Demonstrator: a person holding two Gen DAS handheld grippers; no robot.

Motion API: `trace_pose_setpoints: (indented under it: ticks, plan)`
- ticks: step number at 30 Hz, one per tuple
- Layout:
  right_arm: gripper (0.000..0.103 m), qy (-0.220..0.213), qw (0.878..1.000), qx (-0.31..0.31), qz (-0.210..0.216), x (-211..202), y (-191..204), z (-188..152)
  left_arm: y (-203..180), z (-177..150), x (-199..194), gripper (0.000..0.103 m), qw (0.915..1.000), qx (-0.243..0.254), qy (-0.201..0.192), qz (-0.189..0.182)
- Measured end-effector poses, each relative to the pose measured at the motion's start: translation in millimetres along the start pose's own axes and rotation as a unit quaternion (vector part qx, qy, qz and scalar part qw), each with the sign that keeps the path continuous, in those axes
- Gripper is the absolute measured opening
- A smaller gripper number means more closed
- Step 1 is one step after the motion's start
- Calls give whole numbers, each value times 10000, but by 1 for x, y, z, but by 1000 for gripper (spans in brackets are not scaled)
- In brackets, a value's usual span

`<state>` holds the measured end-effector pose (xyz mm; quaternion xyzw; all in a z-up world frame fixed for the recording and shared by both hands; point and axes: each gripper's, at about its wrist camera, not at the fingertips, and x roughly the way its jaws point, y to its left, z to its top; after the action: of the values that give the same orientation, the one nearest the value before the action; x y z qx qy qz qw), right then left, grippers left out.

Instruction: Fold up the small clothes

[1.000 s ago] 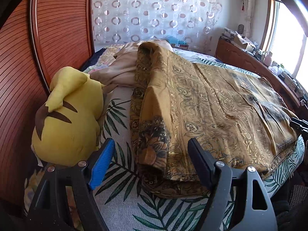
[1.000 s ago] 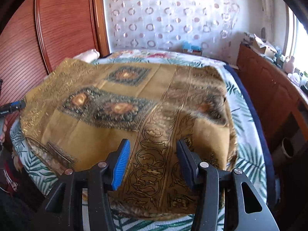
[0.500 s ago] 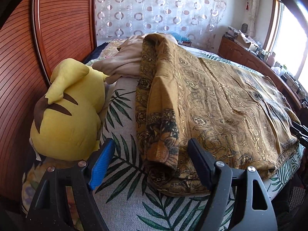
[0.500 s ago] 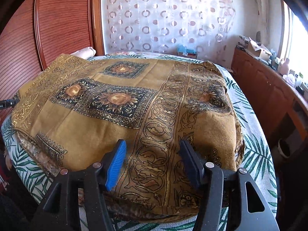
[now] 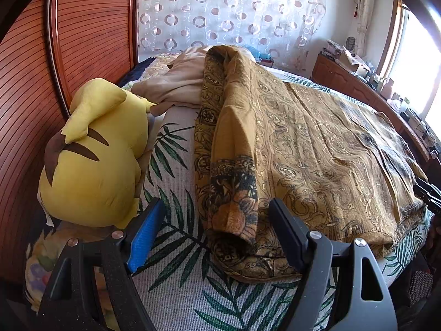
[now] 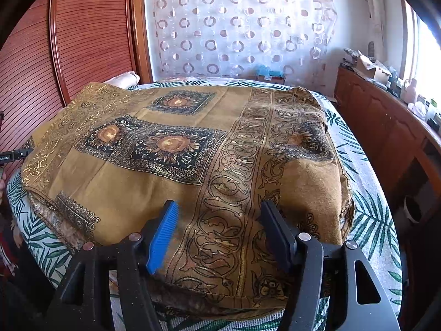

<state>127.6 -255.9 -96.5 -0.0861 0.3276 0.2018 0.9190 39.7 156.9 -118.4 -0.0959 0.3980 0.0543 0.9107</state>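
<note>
A: Where is the thing we are folding?

B: The big mustard-brown cloth with gold swirls and dark flower squares (image 6: 176, 149) lies folded on the bed with the white cover full of green palm leaves (image 5: 176, 275). It takes up most of the bed. Its near edge hangs a little over the front of the bed in the right wrist view.

A: What does the cloth look like from the left side?

B: One long folded sleeve-like flap (image 5: 234, 182) lies along its left edge, with a dark flower patch near the end.

A: What is the left claw (image 5: 217, 234) doing?

B: Its jaws stand wide apart. The end of that flap shows between them, but the pads do not touch it. One pad is blue, the other is black.

A: And the right claw (image 6: 217, 231)?

B: Its jaws are opening. The cloth's swirly border strip sits between them, and the pads do not press on it.

A: What else is on the bed?

B: A round yellow plush toy with brown stripes (image 5: 91, 160) sits by the left side, just beside the cloth. A soft beige cloth pile (image 5: 179, 82) lies behind it, touching the far end of the brown cloth.

A: And around the bed?

B: A red-brown ribbed wooden panel (image 5: 91, 27) stands on the left. A white curtain with ring shapes (image 6: 239, 27) hangs at the back. A low brown wooden cabinet (image 6: 380, 127) runs along the right.
</note>
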Motion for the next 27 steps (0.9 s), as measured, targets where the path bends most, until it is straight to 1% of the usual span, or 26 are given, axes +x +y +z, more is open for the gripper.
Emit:
trace_pose_setpoints:
  ticks: [1, 3, 5, 6, 7, 9, 10, 11, 13, 15, 18, 21, 23, 27]
  plan:
    - [65, 2, 10000, -2, -3, 0, 0, 1, -1, -1, 0, 76, 10000, 21, -16, -11]
    - [65, 1, 10000, -2, 0, 0, 1, 1, -3, -2, -1, 65, 9998, 138, -45, -115]
    - [66, -4, 10000, 10, 9, 1, 1, 1, -7, -2, -2, 51, 9995, 173, -20, -270]
    - [66, -5, 10000, 16, 15, 1, 1, 1, -8, -1, -2, 48, 9993, 186, 0, -339]
    - [66, -7, 10000, 20, 19, 1, 0, 1, -9, -1, -2, 41, 9990, 188, 13, -394]
    - [66, -9, 10000, 24, 24, 1, 0, 1, -11, 1, -2, 23, 9989, 192, 35, -418]
    - [66, -9, 10000, 26, 24, 1, 0, 1, -11, 2, -2, 12, 9989, 194, 46, -418]
    - [66, -11, 10000, 33, 29, 1, 0, 1, -13, 2, -4, 8, 9987, 193, 29, -471]
    - [66, -12, 10000, 46, 39, 1, 0, 1, -18, 5, -9, 6, 9980, 219, -86, -583]
    - [66, -15, 10000, 54, 55, 2, 0, 1, -27, 8, -15, 5, 9976, 359, -196, -560]
    - [66, 25, 9999, 67, 91, 2, -2, 2, -36, 12, -23, 5, 9960, 396, -322, -740]
    - [66, 92, 10000, 35, 19, -3, -4, 5, -51, 19, -36, 5, 9936, 544, -509, -845]
    - [66, 45, 10000, 33, -73, -9, -8, 6, -63, 25, -45, 4, 9914, 674, -658, -908]
    - [66, 11, 9996, 206, -197, -18, -25, 6, -87, 39, -56, 4, 9866, 873, -857, -1083]
